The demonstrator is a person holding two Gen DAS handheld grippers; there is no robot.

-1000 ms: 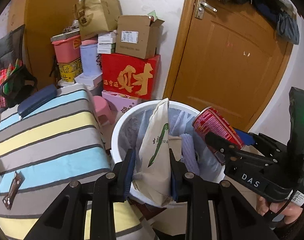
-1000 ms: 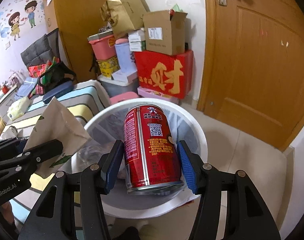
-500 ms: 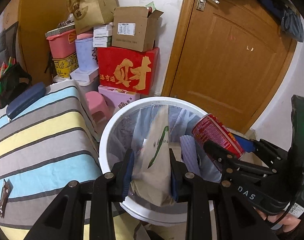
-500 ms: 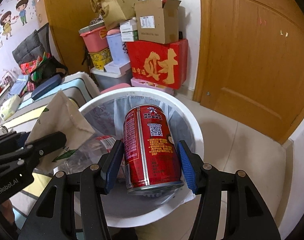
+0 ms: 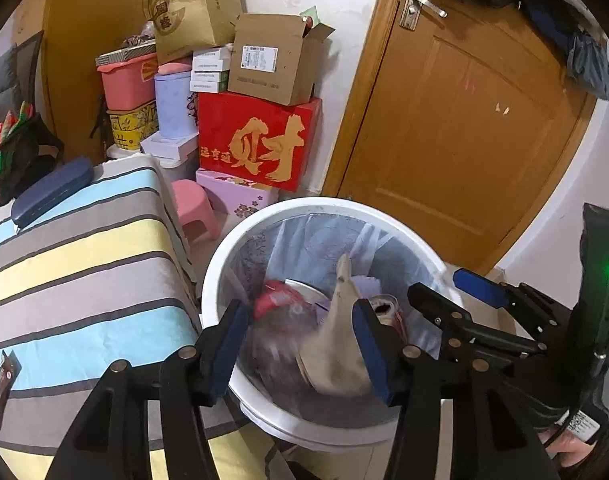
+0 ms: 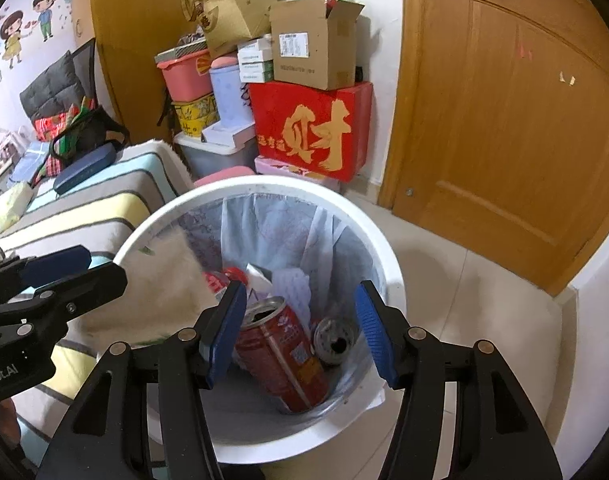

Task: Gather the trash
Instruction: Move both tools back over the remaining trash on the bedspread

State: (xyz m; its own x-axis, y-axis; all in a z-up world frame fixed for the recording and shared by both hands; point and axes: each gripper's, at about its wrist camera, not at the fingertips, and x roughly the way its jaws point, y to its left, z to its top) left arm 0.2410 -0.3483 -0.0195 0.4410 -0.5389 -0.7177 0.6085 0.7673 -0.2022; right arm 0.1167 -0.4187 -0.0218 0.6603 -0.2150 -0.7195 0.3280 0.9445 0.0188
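Observation:
A white trash bin (image 5: 324, 204) with a clear liner stands on the floor beside the bed. My left gripper (image 5: 300, 332) hangs over its rim, jaws opening. The beige paper bag (image 5: 336, 352) is blurred, dropping between them and brushing only the right pad. In the right wrist view the bag (image 6: 164, 280) is a pale smear by the left gripper (image 6: 100, 268). My right gripper (image 6: 300, 320) is over the bin (image 6: 264, 184), jaws opening with nothing between them. The red can (image 6: 280, 356) lies tilted in the bin below, its top (image 5: 384, 306) just showing in the left wrist view.
A striped bed cover (image 5: 84, 260) borders the bin on the left, with a small brown wrapper (image 5: 0, 384) on it. Stacked boxes (image 5: 256, 140) and a pink stool (image 5: 192, 208) stand behind. A wooden door (image 5: 464, 120) is at the right. Another opened can (image 6: 336, 340) lies in the bin.
The right gripper let go of the red can, which now lies in the bin. The left jaws spread apart and the paper bag slid down into the bin.

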